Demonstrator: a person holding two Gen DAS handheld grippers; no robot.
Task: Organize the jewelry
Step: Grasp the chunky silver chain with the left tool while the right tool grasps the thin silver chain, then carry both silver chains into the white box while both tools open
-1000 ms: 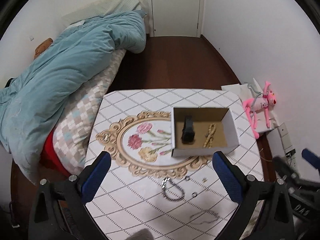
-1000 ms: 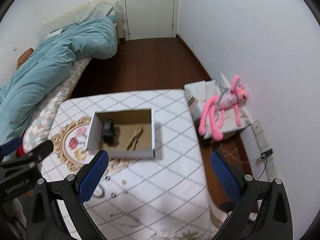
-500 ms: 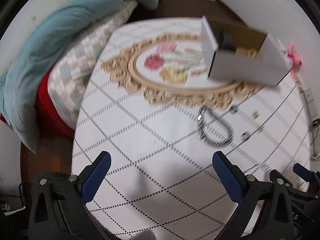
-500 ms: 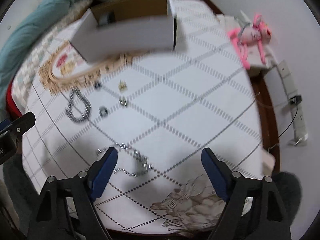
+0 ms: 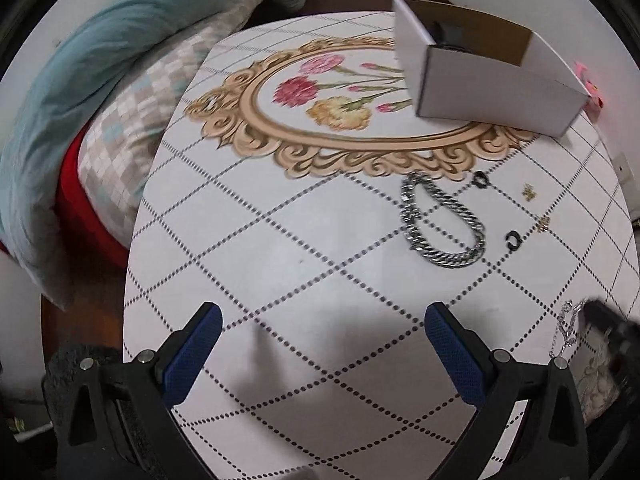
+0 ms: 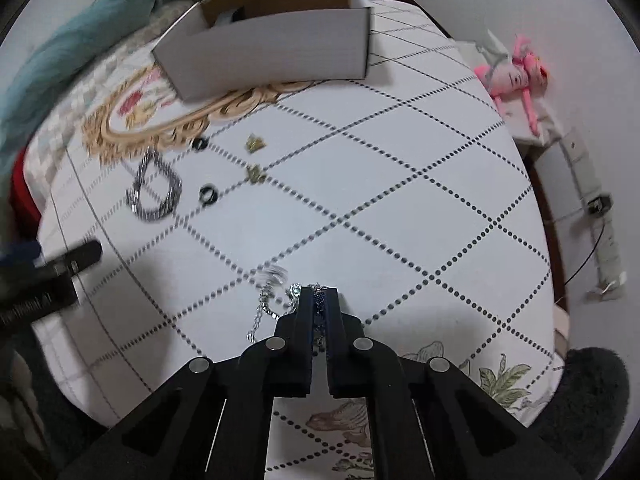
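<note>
A white cardboard box [image 5: 496,88] stands at the far side of the table [image 5: 320,272]; it also shows in the right wrist view [image 6: 276,52], with a dark item inside. A thick silver chain bracelet [image 5: 442,220] [image 6: 154,192], two black rings [image 5: 513,239] [image 6: 209,196] and two small gold pieces [image 5: 529,191] [image 6: 255,174] lie loose on the cloth. My right gripper [image 6: 319,294] is shut on a thin silver chain [image 6: 266,304] at the near edge. My left gripper [image 5: 322,344] is open and empty above the near cloth.
A bed with a teal duvet [image 5: 100,80] and a checked mattress runs along the table's left side. A pink plush toy [image 6: 516,76] lies on a white box to the right, near a power strip [image 6: 596,216] on the floor.
Both grippers dropped low toward the table. My right gripper went from open to shut on the thin silver chain. The left stayed open.
</note>
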